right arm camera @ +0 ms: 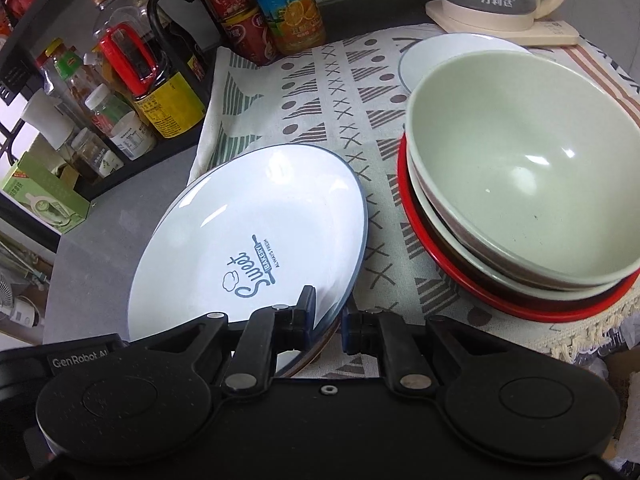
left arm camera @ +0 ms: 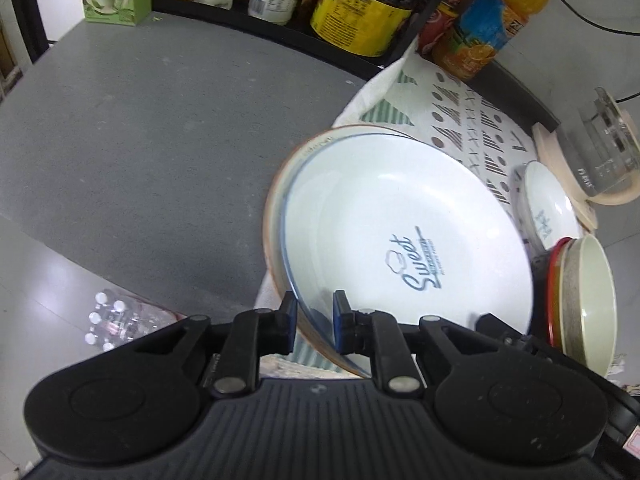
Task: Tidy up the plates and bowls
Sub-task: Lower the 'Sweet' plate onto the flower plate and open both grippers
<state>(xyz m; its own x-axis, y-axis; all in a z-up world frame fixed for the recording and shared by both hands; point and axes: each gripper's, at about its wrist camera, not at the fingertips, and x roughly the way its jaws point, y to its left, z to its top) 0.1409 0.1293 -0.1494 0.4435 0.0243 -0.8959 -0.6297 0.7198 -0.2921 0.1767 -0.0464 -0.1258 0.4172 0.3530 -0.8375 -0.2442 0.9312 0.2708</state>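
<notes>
A large white "Sweet" plate (left arm camera: 400, 216) with a blue rim is held tilted above the patterned cloth. My left gripper (left arm camera: 315, 312) is shut on its near rim. In the right wrist view my right gripper (right arm camera: 328, 312) is shut on the same plate (right arm camera: 248, 248) at its right edge. A stack of bowls, pale green bowl (right arm camera: 524, 160) on top and red dish (right arm camera: 520, 312) at the bottom, stands to the right; it also shows in the left wrist view (left arm camera: 588, 300). A small white plate (right arm camera: 424, 56) lies behind the stack and shows in the left wrist view (left arm camera: 548, 208).
A black rack of bottles and jars (right arm camera: 120, 92) lines the back left. Juice and drink cans (right arm camera: 296, 12) stand at the back. A glass kettle on a cream base (right arm camera: 500, 4) stands at the back right. Grey countertop (left arm camera: 140, 140) lies left of the cloth (right arm camera: 320, 92).
</notes>
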